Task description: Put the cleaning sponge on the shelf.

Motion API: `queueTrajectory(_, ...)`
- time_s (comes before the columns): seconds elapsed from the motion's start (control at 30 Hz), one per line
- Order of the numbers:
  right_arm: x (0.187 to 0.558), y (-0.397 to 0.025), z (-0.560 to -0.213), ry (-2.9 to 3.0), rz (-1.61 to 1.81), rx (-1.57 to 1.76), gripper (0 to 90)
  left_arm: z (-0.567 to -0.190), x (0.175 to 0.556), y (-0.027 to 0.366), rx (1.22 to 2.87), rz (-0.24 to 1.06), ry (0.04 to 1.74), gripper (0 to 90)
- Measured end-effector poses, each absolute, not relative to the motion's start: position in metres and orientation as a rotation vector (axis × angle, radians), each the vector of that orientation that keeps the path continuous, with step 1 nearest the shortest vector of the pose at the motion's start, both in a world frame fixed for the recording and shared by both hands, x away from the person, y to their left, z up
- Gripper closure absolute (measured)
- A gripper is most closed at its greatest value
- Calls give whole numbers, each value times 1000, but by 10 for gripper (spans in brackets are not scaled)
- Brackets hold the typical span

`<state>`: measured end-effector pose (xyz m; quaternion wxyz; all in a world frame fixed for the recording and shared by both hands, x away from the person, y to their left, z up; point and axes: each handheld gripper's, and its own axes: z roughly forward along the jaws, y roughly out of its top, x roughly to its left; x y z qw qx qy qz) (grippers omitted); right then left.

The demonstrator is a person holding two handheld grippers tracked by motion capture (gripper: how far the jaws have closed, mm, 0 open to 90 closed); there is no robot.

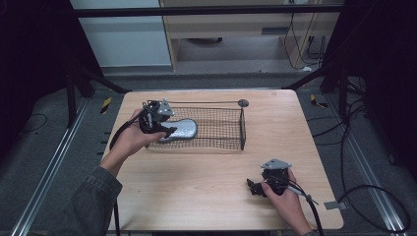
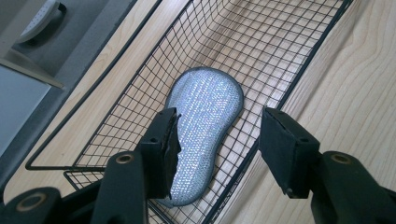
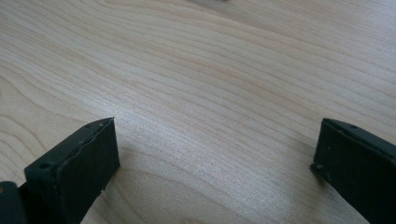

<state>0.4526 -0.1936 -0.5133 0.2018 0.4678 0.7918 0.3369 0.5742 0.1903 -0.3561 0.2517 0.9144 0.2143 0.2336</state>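
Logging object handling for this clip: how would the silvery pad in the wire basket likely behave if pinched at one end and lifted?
The silvery pad looks thin and flat, so probably light. Its woven, glittery surface suggests fabric, so it may droop when lifted by one end. Lying flat in the wire basket, it seems unlikely to roll.

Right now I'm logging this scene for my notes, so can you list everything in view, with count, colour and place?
Wooden table: one, light wood grain, centre of the high view.
Black wire mesh basket: one, black, on the far half of the table.
Silvery glittering oval pad: one, silver-grey, lying flat on the basket's floor at its left end.
Cabinet: one, beige, on the floor beyond the table.
Black-and-yellow striped markers: two, on the grey floor by the table's far corners.
Left gripper: one, black, jaws open over the pad and the basket's near rim.
Right gripper: one, black, jaws open, low over bare table at the near right.
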Motion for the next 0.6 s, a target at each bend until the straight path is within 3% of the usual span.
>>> queueTrajectory(0.4, 453, -194, -513, 2212, 941, 1303, 4, -362, 557, 198, 2412, 655, 655, 336)
queueTrajectory(0.6, 453, -194, -513, 2212, 942, 1305, 4, -362, 548, 203, 2353, 671, 724, 135)
